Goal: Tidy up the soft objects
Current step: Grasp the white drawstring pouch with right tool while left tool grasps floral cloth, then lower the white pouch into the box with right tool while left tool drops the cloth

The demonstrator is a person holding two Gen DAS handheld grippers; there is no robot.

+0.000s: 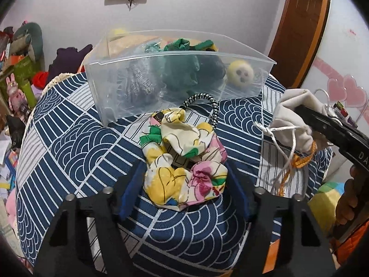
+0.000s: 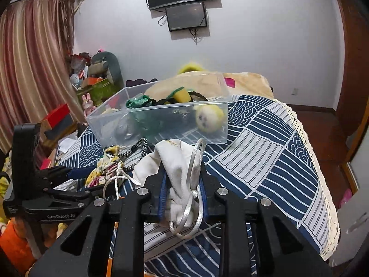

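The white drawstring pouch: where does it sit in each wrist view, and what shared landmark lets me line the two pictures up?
Left wrist view: the white drawstring pouch is at the right edge, pinched by the right gripper, clear of the patterned cloth.
Right wrist view: the pouch is bottom centre, between that gripper's blue pads.
Shared landmark: the clear plastic bin behind it, with the yellow plush face at its right end.

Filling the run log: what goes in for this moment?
left hand-held gripper: straddling floral scrunchie | right hand-held gripper: holding white pouch | bin: part-filled

We see the bin's point(image 1: 180, 73) contents only dimly through its frosted wall; the scrunchie point(image 1: 184, 161) hides the left tongs' fingertips.
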